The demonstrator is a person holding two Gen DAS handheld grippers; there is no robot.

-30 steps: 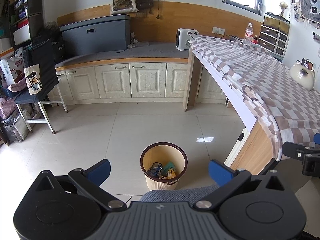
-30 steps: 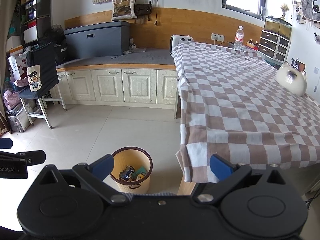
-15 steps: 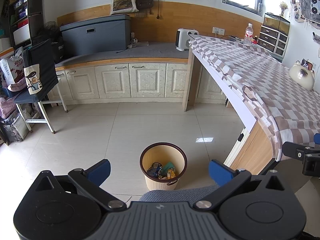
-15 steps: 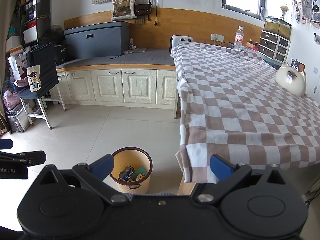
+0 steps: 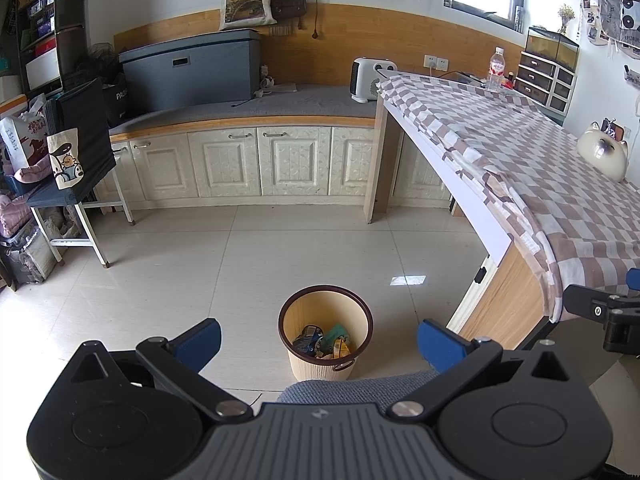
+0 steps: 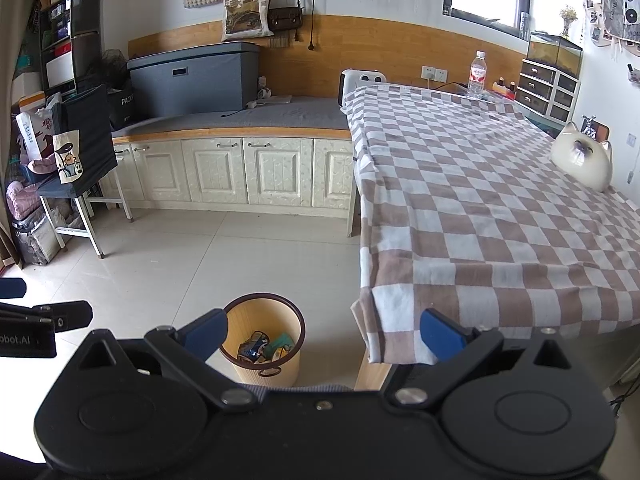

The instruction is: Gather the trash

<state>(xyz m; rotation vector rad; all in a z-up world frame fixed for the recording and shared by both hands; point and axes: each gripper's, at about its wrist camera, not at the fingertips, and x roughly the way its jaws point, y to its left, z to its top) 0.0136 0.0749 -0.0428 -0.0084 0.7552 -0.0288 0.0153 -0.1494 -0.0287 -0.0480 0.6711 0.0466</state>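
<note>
No visible change vs 0.5 s and 1.0 s ago in either wrist view: same framing, nothing shifted.

Left gripper: jaws spread wide, nothing between the blue fingertips. Grey fabric pad sits right under it at the bottom of frame. Right gripper: jaws also spread wide, empty. Each gripper shows at the edge of the other's view, so they sit side by side, apart.

Landmark: round tan wastebasket with dark brown rim on the pale tiled floor. It stands just ahead of and below both grippers, framed between the left gripper's fingers. The trash is inside it: a heap of crumpled coloured wrappers, blue, green and yellow, at the bottom; individual pieces too small to tell apart.

Right of the wastebasket, near: tabletop covered by a brown-and-white checkered cloth, cloth corner hanging over the edge closest to the basket. Further along the tabletop: white cat-shaped ornament, then a clear plastic water bottle at the far end.

Beyond the wastebasket: cream cabinet doors under a grey counter with a large grey storage box on it.
</note>
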